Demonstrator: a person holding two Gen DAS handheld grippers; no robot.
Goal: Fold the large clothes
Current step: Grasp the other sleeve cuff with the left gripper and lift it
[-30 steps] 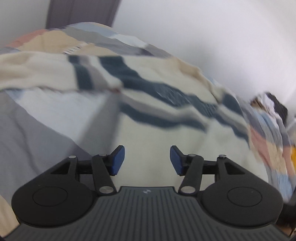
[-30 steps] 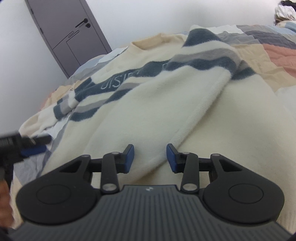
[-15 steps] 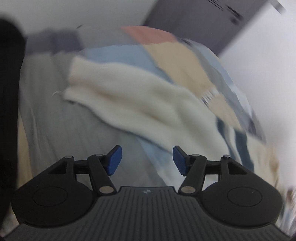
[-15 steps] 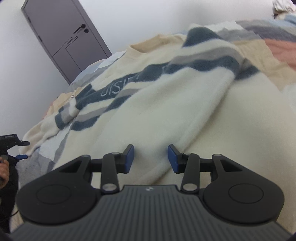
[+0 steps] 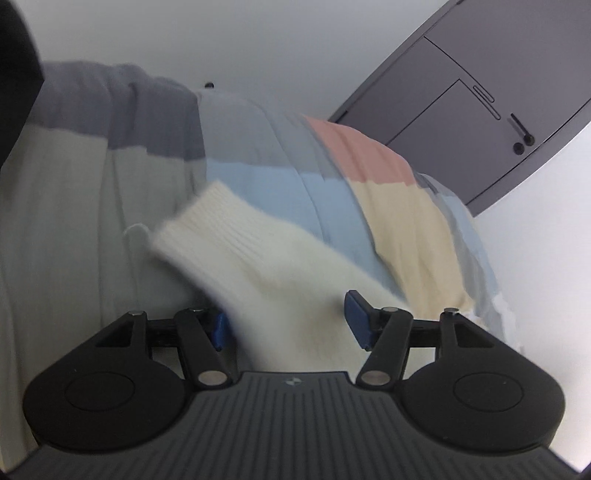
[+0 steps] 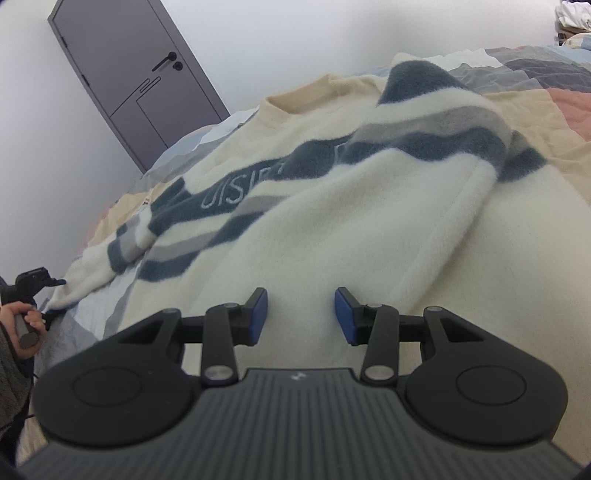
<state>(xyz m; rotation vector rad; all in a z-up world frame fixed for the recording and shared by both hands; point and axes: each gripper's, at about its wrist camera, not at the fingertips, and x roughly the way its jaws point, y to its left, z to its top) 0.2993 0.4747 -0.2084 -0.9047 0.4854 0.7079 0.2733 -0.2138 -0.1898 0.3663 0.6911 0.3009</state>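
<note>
A large cream fleece sweater (image 6: 332,206) with dark blue and grey stripes and lettering lies spread on the bed; one sleeve is folded across its body. My right gripper (image 6: 300,314) is open just above the cream body, holding nothing. In the left wrist view the other sleeve (image 5: 280,273) with its ribbed cuff (image 5: 207,218) lies on the quilt and runs in between the blue pads of my left gripper (image 5: 286,321), which is open around it. The left gripper also shows at the far left of the right wrist view (image 6: 33,284), by the sleeve end.
The bed is covered by a patchwork quilt (image 5: 369,170) in blue, pink, tan and grey. A grey door (image 6: 140,81) stands in the white wall behind the bed. A pile of clothes (image 6: 576,14) lies at the far right corner.
My left gripper has swung away from the striped body to the sleeve end and closed in until the sleeve lies between its open pads. My right gripper has barely moved.
</note>
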